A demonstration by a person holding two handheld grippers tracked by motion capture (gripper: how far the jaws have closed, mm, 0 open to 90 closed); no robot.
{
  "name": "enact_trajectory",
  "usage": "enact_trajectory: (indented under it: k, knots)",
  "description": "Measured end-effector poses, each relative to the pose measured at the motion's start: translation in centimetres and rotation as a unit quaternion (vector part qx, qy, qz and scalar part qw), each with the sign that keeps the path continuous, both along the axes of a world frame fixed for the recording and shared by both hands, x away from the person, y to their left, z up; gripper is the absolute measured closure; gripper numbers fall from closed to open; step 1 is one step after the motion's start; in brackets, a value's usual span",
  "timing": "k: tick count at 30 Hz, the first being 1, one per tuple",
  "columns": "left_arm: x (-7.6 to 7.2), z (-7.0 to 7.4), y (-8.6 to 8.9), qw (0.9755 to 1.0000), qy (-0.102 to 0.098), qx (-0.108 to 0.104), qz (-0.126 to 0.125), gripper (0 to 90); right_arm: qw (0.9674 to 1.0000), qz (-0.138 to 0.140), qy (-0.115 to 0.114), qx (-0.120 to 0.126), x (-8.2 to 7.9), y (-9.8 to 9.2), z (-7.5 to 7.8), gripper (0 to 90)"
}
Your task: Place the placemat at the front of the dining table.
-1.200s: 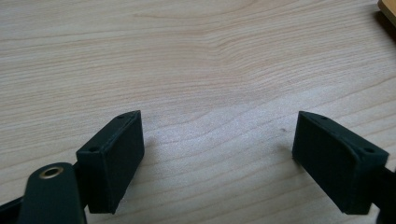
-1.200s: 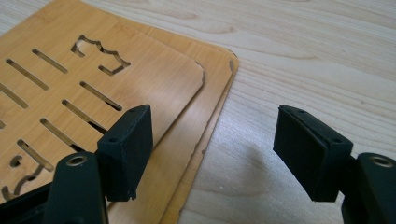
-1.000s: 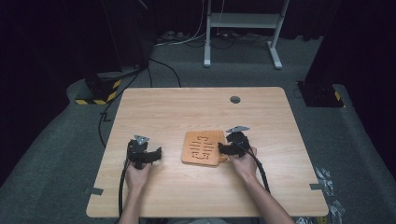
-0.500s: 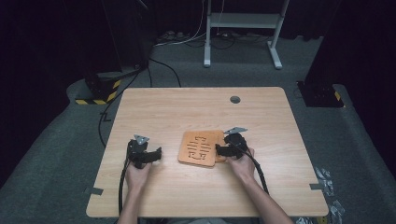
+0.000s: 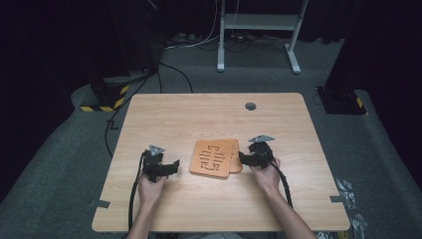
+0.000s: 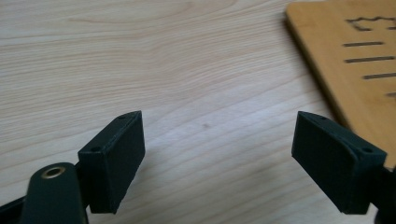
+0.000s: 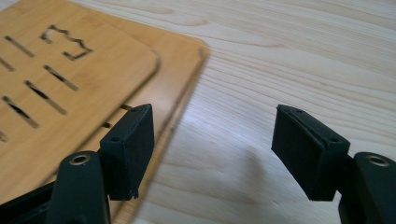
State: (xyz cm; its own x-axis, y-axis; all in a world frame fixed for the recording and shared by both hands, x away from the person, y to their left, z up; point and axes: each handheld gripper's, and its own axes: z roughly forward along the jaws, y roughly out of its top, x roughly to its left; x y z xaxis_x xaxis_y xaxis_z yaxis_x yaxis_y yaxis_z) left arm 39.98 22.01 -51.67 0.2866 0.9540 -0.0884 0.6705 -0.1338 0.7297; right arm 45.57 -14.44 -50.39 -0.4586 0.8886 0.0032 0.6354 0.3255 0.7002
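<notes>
Two slotted wooden boards (image 5: 214,158) lie stacked, the upper (image 7: 70,70) shifted off the lower (image 7: 180,70), near the middle of the tabletop (image 5: 209,114), toward its near edge. The right tongs (image 5: 244,159) stand wide open and empty at the stack's right edge, one pad over the lower board. The left tongs (image 5: 175,166), equally open and holding nothing, hover just left of the stack. A push from either side could slide the loose upper board off, or the thin edges could slip from the pads.

Upper board (image 5: 213,158) atop lower board (image 5: 236,159)
</notes>
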Motion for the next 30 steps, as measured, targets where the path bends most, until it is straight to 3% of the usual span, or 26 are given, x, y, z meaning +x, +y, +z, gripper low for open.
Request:
enact_trajectory:
  k: [1, 4, 11, 17, 23, 30]
  knots:
    - [-0.1, 0.1, -0.3, 0.9999, 0.0, -0.007, -0.013, 17.5, 1.0, -0.003, 0.0, 0.001, 0.0, -0.5, 0.0, 29.7]
    - [-0.3, 0.3, -0.8, 0.9997, -0.003, -0.017, -0.019, 17.6, 0.9999, -0.014, -0.001, 0.004, -0.1, -1.3, 0.0, 29.9]
    - [-0.9, 1.0, -2.1, 0.9978, -0.021, -0.04, -0.048, 17.8, 0.9981, -0.061, -0.002, 0.008, -0.1, -5.3, -0.3, 30.3]
    - [-0.7, 1.7, -3.6, 0.9971, -0.026, -0.026, -0.066, 18.1, 0.9953, -0.096, -0.009, 0.008, -0.2, -8.0, -0.7, 30.4]
    - [-0.5, 2.0, -4.6, 0.9966, -0.038, -0.016, -0.072, 22.2, 0.993, -0.118, -0.007, -0.008, -0.1, -9.3, -1.5, 29.7]
    - [-0.5, 1.7, -5.0, 0.9964, -0.046, 0.012, -0.07, 30.8, 0.9931, -0.114, -0.028, -0.004, -0.1, -9.7, -1.9, 28.1]
